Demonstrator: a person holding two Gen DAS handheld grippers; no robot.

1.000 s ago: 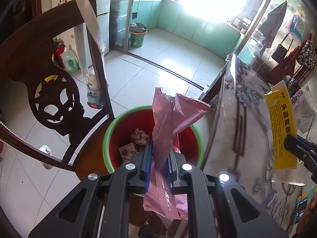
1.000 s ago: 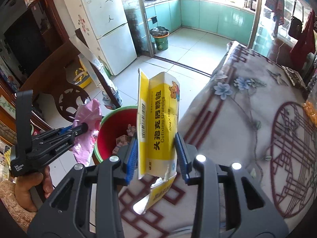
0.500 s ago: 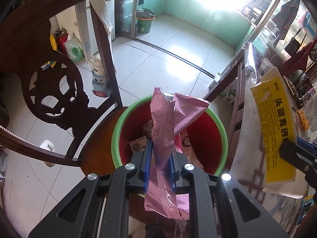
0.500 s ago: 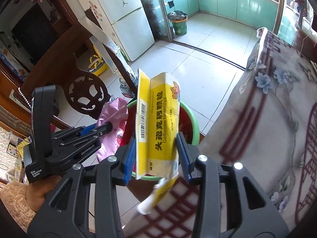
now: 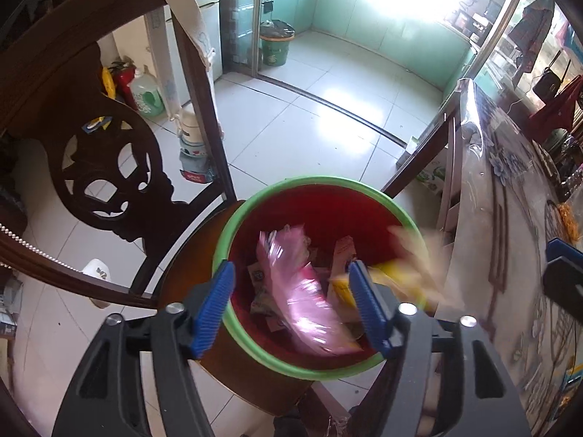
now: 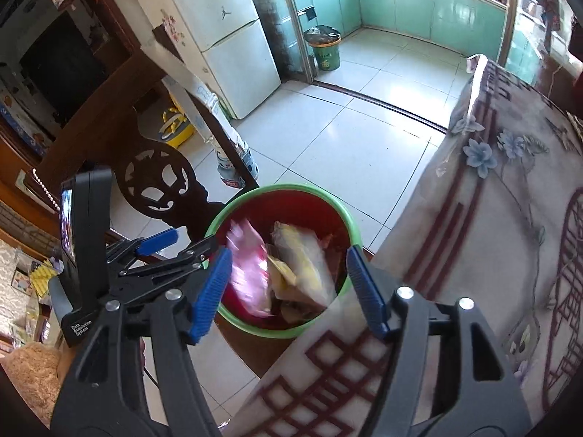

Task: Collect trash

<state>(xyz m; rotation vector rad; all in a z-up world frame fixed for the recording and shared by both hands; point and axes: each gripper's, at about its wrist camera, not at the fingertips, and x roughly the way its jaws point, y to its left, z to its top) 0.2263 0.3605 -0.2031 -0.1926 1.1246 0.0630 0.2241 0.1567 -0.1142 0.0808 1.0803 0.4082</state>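
The pink plastic wrapper (image 5: pixel 302 291) is seen blurred inside the mouth of the red bin with the green rim (image 5: pixel 233 240), free of both pads, and the yellow medicine box (image 6: pixel 302 266) is seen blurred beside it, also within the rim. The bin is stood on the seat of a dark carved wooden chair (image 5: pixel 105 167), just beside the edge of the table covered with a flowered cloth (image 6: pixel 510 189).

The left gripper (image 5: pixel 291 302) is held above the bin with its jaws opening and nothing pressed between them; the wrapper lies below, apart from the pads. The right gripper (image 6: pixel 288 287) is likewise held over the bin and the table edge, jaws opening, with the box clear of its pads.

Since both pieces are light and are judged to be dropping at once, one could be deflected by the other or caught on the green rim and tipped out onto the seat or the tiled floor (image 5: pixel 328 116). The bin could be knocked off the chair if a finger were lowered against its rim.

Room is tight at the sides: the chair back rises close on the left, the table edge is close on the right, and the two grippers are held near each other. Free room is judged to lie upward and toward the open tiled floor beyond.
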